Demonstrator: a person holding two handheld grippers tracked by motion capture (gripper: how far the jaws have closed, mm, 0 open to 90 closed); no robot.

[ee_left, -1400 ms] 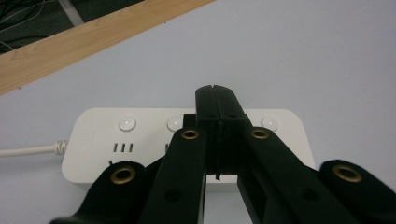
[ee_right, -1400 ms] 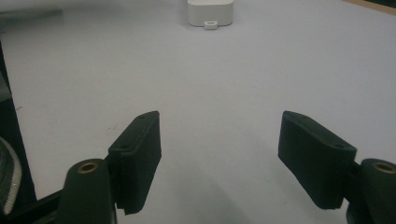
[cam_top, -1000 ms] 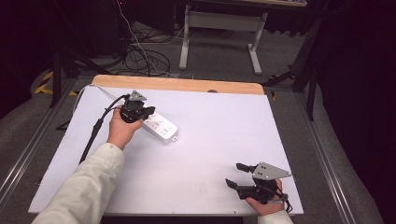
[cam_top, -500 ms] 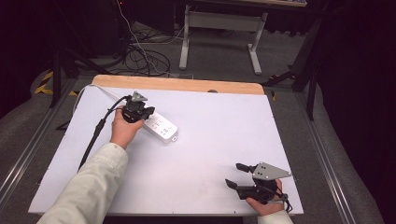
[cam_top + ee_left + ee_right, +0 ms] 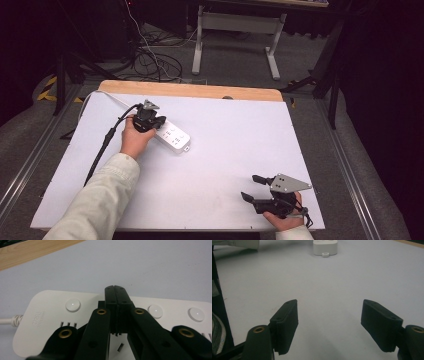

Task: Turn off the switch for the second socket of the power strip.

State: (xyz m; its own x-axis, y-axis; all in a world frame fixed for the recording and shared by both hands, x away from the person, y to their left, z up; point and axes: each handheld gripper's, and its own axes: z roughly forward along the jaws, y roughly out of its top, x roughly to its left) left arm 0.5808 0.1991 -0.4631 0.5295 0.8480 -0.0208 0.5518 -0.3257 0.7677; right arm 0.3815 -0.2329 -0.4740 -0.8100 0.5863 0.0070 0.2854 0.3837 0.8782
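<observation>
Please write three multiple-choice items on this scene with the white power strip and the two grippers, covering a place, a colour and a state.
1. Where does the white plastic power strip lie on the white table?
A. far-left part
B. near-right corner
C. off the table

2. What colour are the strip's round buttons?
A. red
B. white
C. black

3. How do the jaws of the right gripper stand?
A. shut on the strip
B. shut on nothing
C. open over bare table

Answers: 1 A, the high view shows it far left under the left gripper; 2 B, the left gripper view shows white; 3 C, a wide gap shows.

Overhead forward-down view; two low gripper views, power strip [image 5: 171, 137] shared.
</observation>
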